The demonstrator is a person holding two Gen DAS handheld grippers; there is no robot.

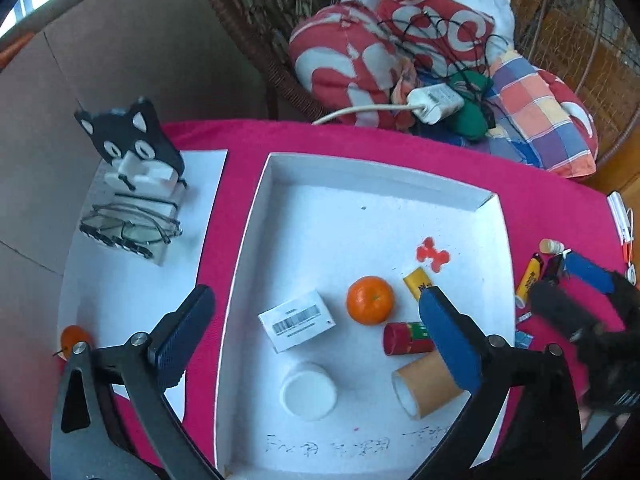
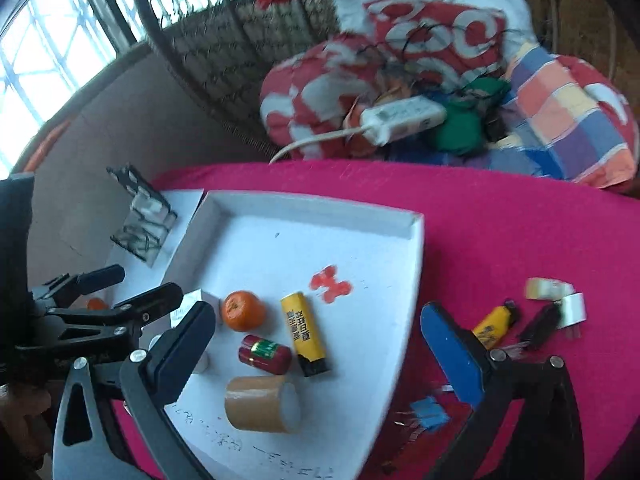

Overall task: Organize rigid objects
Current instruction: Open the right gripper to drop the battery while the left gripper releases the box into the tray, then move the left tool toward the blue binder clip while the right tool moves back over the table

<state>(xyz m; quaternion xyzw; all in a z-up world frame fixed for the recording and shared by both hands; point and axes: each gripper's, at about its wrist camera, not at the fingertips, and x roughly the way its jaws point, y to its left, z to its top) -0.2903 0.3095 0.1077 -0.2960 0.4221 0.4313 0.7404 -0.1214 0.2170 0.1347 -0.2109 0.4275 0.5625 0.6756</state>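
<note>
Tray point(image 1: 256, 216): sitting as the landmark on the pink cloth point(image 2: 520, 232), already holding a boxed item point(image 1: 297, 320), a white cap point(image 1: 308, 390), a tangerine point(image 1: 370, 300), a red can point(image 2: 265, 354), a yellow lighter point(image 2: 304, 332) and a tape roll point(image 2: 260, 404)
Left of tray: glasses point(image 1: 132, 228) are lying on a cat-shaped stand point(image 1: 136, 148) on a white sheet; a second orange fruit point(image 1: 74, 338) is sitting near that sheet's near corner
Left gripper point(image 1: 316, 334): hanging over the tray with jaws spread wide and nothing between them
Right gripper point(image 2: 316, 354): hovering above the tray's right edge, jaws likewise wide and empty
Right of tray: loose pieces are waiting on the cloth, namely a second yellow lighter point(image 2: 494, 324), a dark clip-like piece point(image 2: 540, 326), a white plug point(image 2: 572, 308), a pale small bottle point(image 2: 546, 288) and blue scraps point(image 2: 428, 412)
Step in hand, as a judgement: reaching for one loose piece right of the tray, probably the lighter
Doing it well: lining the pads along the lighter's long sides, coming down steeply, closing only when both pads are flanking it
Risk: nudging the neighbouring clip, or snagging the cloth
</note>
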